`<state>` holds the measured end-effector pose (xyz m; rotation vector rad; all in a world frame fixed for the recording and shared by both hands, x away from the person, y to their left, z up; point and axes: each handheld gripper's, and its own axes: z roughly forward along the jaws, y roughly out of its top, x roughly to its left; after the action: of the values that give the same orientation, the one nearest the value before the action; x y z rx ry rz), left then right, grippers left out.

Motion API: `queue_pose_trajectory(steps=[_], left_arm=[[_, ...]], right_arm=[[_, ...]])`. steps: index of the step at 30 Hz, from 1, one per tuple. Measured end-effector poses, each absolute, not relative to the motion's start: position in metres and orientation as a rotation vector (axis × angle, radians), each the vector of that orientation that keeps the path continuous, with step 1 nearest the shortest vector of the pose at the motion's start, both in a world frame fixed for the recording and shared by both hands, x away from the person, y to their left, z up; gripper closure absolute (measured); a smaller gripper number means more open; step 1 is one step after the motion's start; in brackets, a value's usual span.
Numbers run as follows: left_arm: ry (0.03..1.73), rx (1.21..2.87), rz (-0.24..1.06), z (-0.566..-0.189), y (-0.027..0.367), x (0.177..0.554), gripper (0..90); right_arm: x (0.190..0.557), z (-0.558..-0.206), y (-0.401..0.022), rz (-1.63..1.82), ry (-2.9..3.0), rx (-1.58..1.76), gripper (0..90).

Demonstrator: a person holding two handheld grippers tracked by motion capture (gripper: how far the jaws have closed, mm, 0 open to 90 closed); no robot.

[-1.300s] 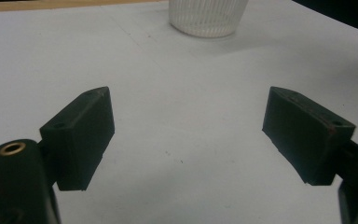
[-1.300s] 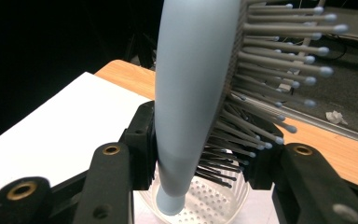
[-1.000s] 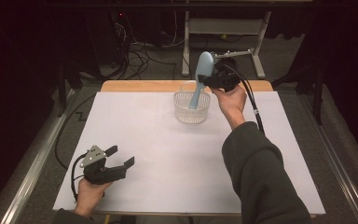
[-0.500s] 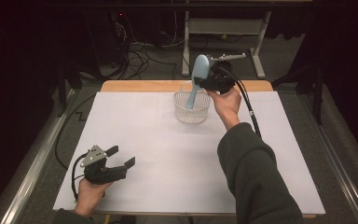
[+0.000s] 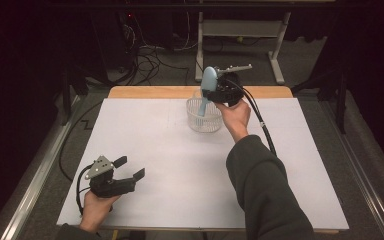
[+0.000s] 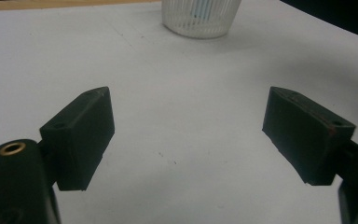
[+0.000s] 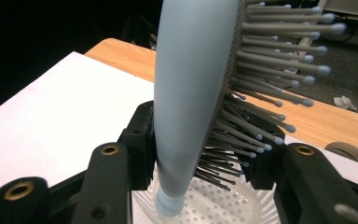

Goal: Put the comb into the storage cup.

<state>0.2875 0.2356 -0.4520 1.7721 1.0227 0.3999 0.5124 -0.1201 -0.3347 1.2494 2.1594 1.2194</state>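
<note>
Hairbrush (image 5: 208, 82), clamped upright in the right tool (image 5: 219, 92), hangs handle-down over the basket (image 5: 203, 116) at twelve o'clock for dropping in, while the left tool (image 5: 130, 169) waits wide-jawed on the desk (image 5: 170, 165).

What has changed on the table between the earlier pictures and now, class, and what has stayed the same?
The right gripper, shut on the blue hairbrush, has sunk a little, lowering the brush handle-first deeper into the clear basket. Nothing was let go or newly taken. The left gripper stayed put near the front edge with its jaws open, and the basket kept its place on the white table.
</note>
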Motion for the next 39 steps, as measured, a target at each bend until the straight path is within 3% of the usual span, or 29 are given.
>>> queue_pose_trajectory(steps=[18, 39], left_arm=[[1.029, 1.775, 0.398, -0.452, 0.236, 0.288, 15.9], [1.054, 1.768, 0.399, -0.454, 0.237, 0.290, 15.9]], right_arm=[[0.509, -0.354, -0.123, 1.191, 2.173, 1.255, 52.7], [0.512, -0.352, -0.140, 1.140, 2.165, 1.360, 45.7]])
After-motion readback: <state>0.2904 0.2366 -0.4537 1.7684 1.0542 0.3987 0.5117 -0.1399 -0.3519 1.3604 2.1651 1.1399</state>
